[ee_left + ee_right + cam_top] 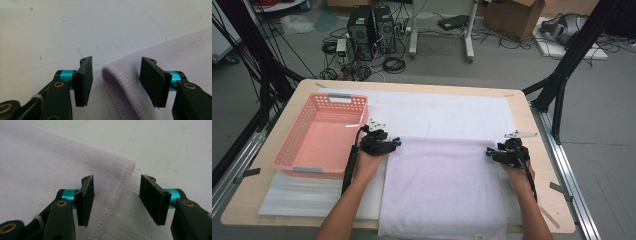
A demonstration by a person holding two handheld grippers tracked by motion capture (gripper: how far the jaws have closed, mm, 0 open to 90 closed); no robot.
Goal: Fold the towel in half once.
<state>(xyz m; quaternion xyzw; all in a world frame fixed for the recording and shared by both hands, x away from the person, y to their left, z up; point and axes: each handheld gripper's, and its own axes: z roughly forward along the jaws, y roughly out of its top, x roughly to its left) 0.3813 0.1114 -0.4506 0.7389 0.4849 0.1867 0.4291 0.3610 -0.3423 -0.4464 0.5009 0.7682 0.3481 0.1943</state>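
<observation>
A wooden table (532, 150) carries a white mat (447, 112). At left sits a pink basket (294, 145). The left gripper (396, 143) and right gripper (488, 152), both spread wide, straddle the far corners of the lilac towel (444, 185).

Both forearms reach forward from the bottom edge, well apart. The left gripper (396, 142) has its jaws spread wide. The right gripper (488, 151) is likewise spread, both held low.
</observation>
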